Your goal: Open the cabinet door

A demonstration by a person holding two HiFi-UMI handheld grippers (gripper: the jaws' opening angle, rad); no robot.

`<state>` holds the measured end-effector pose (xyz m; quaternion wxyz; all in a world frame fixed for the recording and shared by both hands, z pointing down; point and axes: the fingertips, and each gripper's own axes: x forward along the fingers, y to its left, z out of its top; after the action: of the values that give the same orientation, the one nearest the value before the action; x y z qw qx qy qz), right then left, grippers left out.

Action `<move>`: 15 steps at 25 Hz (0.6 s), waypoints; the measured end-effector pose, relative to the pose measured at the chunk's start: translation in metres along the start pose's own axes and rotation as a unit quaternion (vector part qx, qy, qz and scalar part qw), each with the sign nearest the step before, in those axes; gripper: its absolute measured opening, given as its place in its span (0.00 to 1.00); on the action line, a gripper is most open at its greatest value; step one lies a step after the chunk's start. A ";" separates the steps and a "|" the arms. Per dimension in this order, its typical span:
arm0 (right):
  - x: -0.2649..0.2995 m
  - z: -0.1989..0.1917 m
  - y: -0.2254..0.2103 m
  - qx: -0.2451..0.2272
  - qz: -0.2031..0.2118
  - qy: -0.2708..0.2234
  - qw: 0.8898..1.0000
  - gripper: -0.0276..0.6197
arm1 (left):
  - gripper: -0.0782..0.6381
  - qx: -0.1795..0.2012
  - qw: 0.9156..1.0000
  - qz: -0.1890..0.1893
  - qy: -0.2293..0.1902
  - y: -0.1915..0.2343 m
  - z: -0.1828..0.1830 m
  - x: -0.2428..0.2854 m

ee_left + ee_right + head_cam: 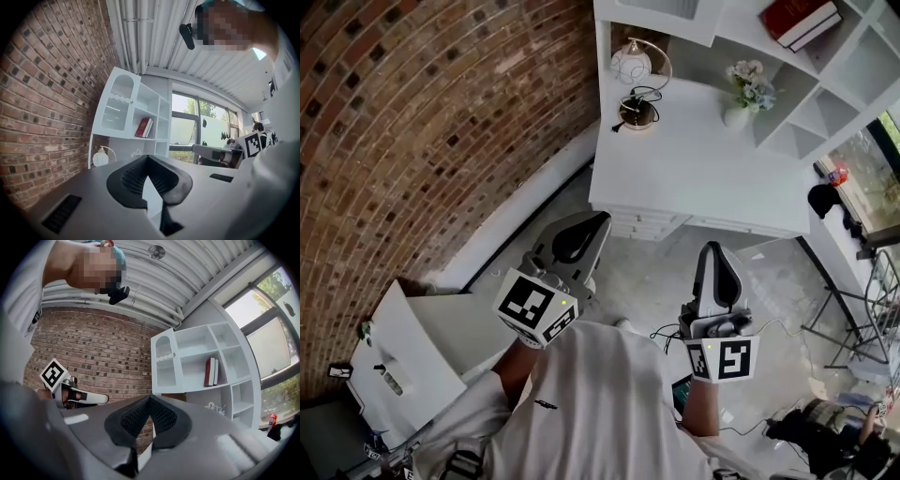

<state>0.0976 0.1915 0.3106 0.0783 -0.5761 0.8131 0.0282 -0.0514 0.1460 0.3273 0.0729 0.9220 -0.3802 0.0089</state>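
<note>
The white shelf unit stands on a white desk [694,169] against the brick wall. Its upper-left cabinet door [117,101] [165,363] has a slatted arch over a glass panel and looks closed. In the head view only the door's lower edge [661,11] shows at the top. My left gripper [584,228] [147,158] is held level in front of the desk, well short of it, jaws shut and empty. My right gripper [717,258] [150,398] is beside it, also shut and empty, pointing toward the shelves.
A round lamp [633,66], a flower vase [748,89] and a red book [797,19] sit on the desk and shelves. Drawers [647,223] run under the desktop. A white box [403,347] is on the floor at the left, a metal rack [862,309] at the right.
</note>
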 end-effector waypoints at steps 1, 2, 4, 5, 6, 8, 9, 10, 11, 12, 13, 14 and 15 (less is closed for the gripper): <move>0.010 0.000 0.003 -0.003 -0.003 0.000 1.000 0.06 | 0.12 -0.002 1.000 -0.003 -0.002 0.010 0.003 0.002; 0.021 0.000 0.005 -0.005 -0.007 0.000 1.000 0.06 | 0.12 -0.005 1.000 -0.007 -0.004 0.020 0.006 0.004; 0.042 -0.001 0.008 -0.011 -0.017 0.002 1.000 0.06 | 0.12 -0.009 1.000 -0.015 -0.010 0.040 0.013 0.010; 0.051 -0.002 0.010 -0.013 -0.024 0.003 1.000 0.06 | 0.12 -0.011 1.000 -0.021 -0.012 0.050 0.015 0.012; 0.060 -0.004 0.013 -0.015 -0.031 0.006 0.999 0.06 | 0.12 -0.012 1.000 -0.027 -0.011 0.060 0.017 0.014; 0.076 -0.008 0.021 -0.010 -0.040 0.006 0.999 0.06 | 0.12 -0.016 0.999 -0.037 -0.006 0.080 0.018 0.013; 0.086 -0.007 0.026 -0.004 -0.042 0.001 0.999 0.06 | 0.12 -0.016 0.999 -0.039 -0.006 0.091 0.019 0.012; 0.097 -0.006 0.031 0.003 -0.043 -0.006 0.999 0.06 | 0.12 -0.016 0.999 -0.041 -0.006 0.103 0.021 0.013; 0.108 -0.005 0.034 0.006 -0.046 -0.010 0.999 0.06 | 0.12 -0.016 0.999 -0.042 -0.007 0.114 0.022 0.014; 0.117 -0.007 0.037 0.003 -0.051 -0.008 0.999 0.06 | 0.12 -0.017 0.999 -0.043 -0.009 0.125 0.024 0.015; 0.124 -0.009 0.038 -0.002 -0.055 -0.004 0.998 0.06 | 0.12 -0.019 0.999 -0.044 -0.012 0.134 0.025 0.016; 0.131 -0.011 0.039 -0.009 -0.057 -0.001 0.998 0.06 | 0.12 -0.021 0.999 -0.045 -0.014 0.141 0.025 0.018; 0.137 -0.013 0.041 -0.016 -0.059 0.002 0.998 0.06 | 0.12 -0.023 0.998 -0.047 -0.016 0.148 0.025 0.019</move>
<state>0.0136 0.0753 0.3000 0.0692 -0.6243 0.7773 0.0352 -0.1429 0.0252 0.3224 0.0884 0.9371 -0.3374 -0.0178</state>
